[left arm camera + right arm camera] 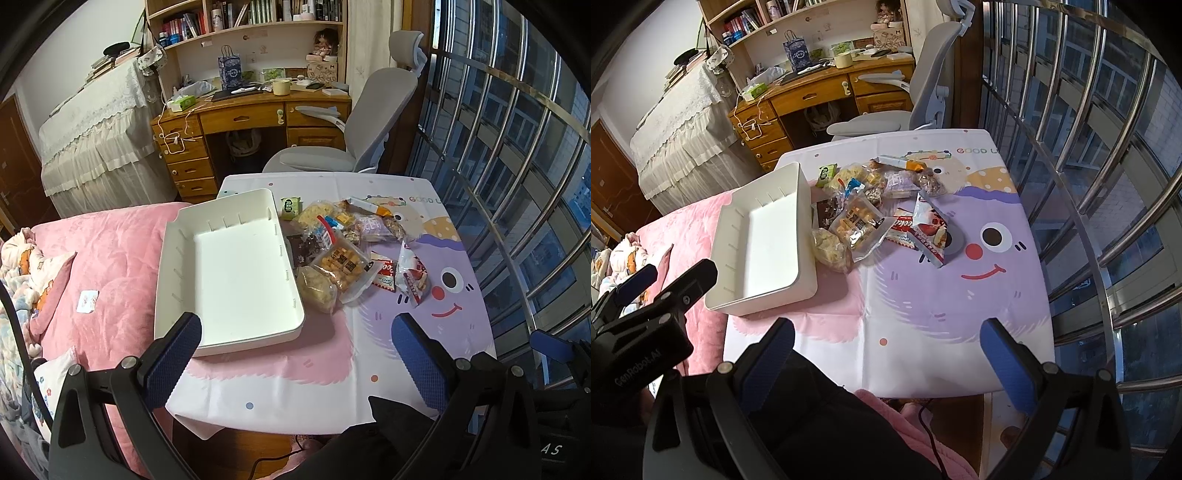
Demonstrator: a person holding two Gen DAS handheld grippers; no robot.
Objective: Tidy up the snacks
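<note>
Your counter [406, 369] is a small square top under a smooth, creased printed cloth: a purple cartoon face with a red nose and smile, pink patches, and the words "GOOD L…" along the far edge. Its left edge meets a bed with a rumpled pink blanket [110, 266].

Next in size, the white tray [236, 332] is a shallow, matte plastic rectangle with rounded corners and small slots down its inner walls. It sits along the counter's left edge, overhanging toward the bed, and nothing lies in it.

The snack pile [343, 240] lies just beside the tray's right wall, spread from mid-counter toward the far edge: crinkly clear bags of golden cubes [858, 225] and pale lumpy pieces [831, 251], a red-and-white packet [932, 236] standing tilted, and a small green packet [290, 206] at the far end. Their print is too small to read.

Your left gripper [295, 365] hovers over the near edge with its jaws spread wide, holding nothing; the pads are blue and knurled. Your right gripper [886, 369] hangs likewise, jaws wide apart and empty.

Only the right wrist view shows the left gripper's black body, lettered "GenRobot.AI", and a pink sleeve [923, 435] below. Only the left view shows a small white card [87, 301] on the blanket.
</note>
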